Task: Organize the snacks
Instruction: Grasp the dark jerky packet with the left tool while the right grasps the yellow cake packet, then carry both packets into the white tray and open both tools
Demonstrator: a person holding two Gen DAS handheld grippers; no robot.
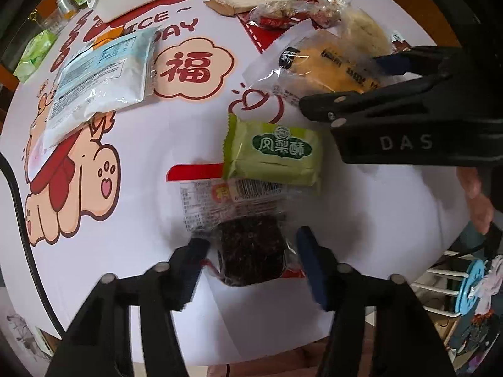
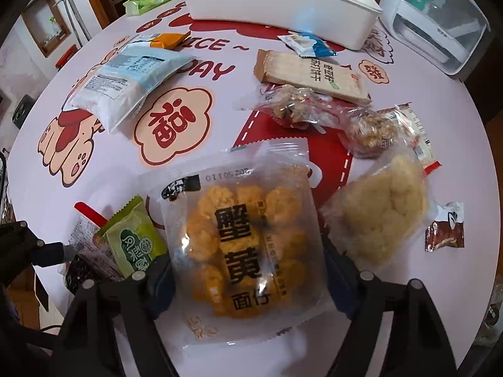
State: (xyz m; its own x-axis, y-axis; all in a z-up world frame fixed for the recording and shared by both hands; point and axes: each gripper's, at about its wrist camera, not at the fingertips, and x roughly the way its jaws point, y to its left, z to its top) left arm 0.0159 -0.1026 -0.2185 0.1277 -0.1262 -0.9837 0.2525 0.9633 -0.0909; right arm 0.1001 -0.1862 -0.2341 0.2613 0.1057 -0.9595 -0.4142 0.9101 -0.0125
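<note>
Snacks lie scattered on the bench (image 2: 440,144); the white bin (image 2: 276,9) shows nothing inside. The left gripper (image 1: 251,251) has half-open jaws straddling the dark cake packet (image 1: 248,251), touching at most one side. The right gripper (image 2: 248,276) pinches the yellow biscuit bag (image 2: 239,238).

We have two fisheye views, each looking forward along its own gripper. The left wrist view looks almost straight down at the bench (image 1: 393,207), very close, with the left gripper (image 1: 251,248) at its lower edge. The right wrist view tilts steeply down and takes in more of the far side, up to the white bin (image 2: 283,3). Both share the green packet (image 1: 273,154) (image 2: 135,245), the orange-snack bag (image 1: 330,62) (image 2: 245,245) and the pale blue pouch (image 1: 100,75) (image 2: 132,78). Each view catches the other's gripper at its side edge: the right gripper (image 1: 339,84) and the left one (image 2: 56,253).
</note>
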